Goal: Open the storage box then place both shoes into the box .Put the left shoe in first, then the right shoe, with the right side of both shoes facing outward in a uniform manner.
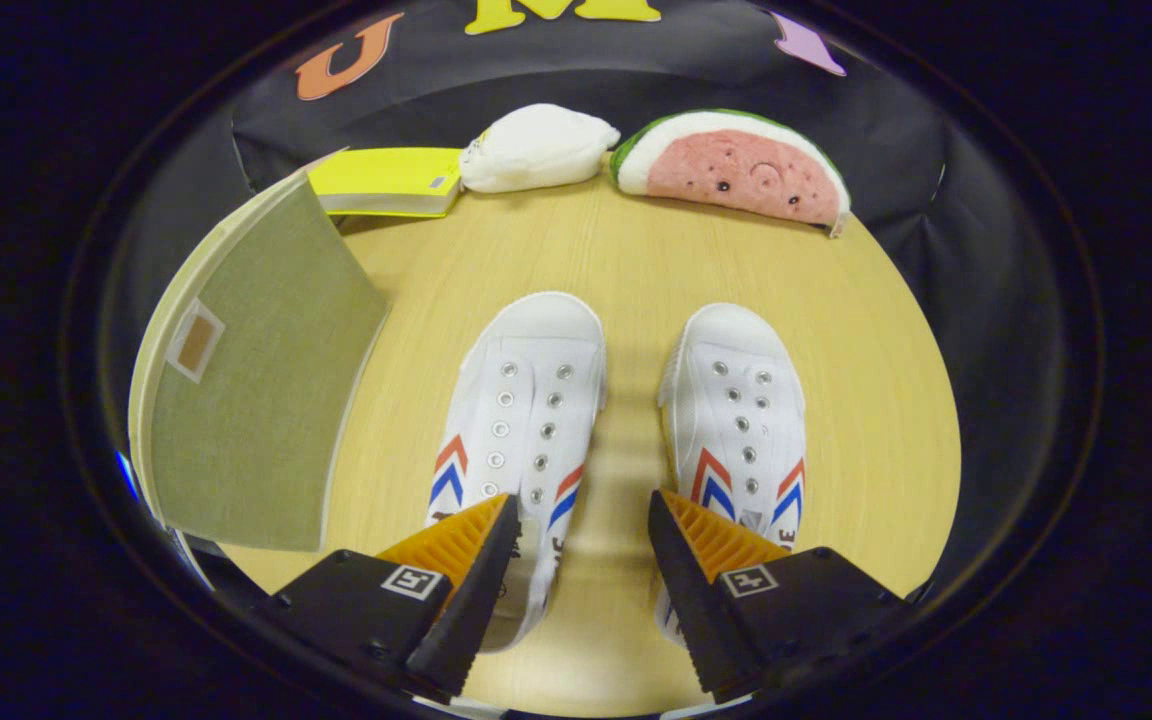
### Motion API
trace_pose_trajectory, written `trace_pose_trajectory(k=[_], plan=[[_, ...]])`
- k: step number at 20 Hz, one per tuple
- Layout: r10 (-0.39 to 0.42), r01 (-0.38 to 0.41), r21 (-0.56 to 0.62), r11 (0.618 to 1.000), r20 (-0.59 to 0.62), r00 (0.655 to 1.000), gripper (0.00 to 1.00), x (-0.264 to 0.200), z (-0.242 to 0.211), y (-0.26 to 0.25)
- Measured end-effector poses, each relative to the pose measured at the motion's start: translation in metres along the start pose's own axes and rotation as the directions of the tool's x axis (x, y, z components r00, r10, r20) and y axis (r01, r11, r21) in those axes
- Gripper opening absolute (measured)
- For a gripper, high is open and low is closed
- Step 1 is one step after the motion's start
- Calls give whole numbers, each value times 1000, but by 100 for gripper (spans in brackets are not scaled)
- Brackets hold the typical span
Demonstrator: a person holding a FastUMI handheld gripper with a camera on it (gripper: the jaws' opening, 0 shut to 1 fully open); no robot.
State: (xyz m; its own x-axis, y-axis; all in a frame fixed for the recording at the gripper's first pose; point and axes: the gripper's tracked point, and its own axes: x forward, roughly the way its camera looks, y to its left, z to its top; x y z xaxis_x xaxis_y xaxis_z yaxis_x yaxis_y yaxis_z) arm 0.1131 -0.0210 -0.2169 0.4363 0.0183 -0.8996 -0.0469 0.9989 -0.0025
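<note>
The gripper (584, 535) hangs wide open and empty over both shoes, right of the closed storage box (256, 370), so it may wrongly take the right shoe (736, 420) before the left shoe (526, 400).

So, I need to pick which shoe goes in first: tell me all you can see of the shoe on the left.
The left shoe is a white canvas-looking sneaker with a white rubber-looking toe cap, metal eyelets without laces, and red and blue chevron stripes on both sides. It lies flat on the wooden table, toe pointing away, beside the other shoe without touching it. The gripper hovers open above the gap, one finger overlapping its heel end; contact cannot be told.
</note>
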Motion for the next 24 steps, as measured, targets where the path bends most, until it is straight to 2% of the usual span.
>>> trace_pose_trajectory(k=[3, 5, 6, 8, 11, 15, 21, 24], plan=[[77, -78, -35, 996, -23, 997, 57, 7, 0, 16], [72, -73, -37, 997, -32, 997, 30, 5, 1, 20], [71, -72, -23, 997, -32, 997, 21, 5, -1, 18], [110, -109, 40, 993, -19, 994, 9, 0, 2, 22], [206, -204, 133, 970, 3, 979, 7, -17, 6, 28], [274, -276, 201, 940, 37, 961, 7, -48, 16, 39], [373, -394, 197, 898, 134, 918, 7, -135, 53, 86], [376, -402, 147, 904, 176, 910, 7, -175, 71, 119]])
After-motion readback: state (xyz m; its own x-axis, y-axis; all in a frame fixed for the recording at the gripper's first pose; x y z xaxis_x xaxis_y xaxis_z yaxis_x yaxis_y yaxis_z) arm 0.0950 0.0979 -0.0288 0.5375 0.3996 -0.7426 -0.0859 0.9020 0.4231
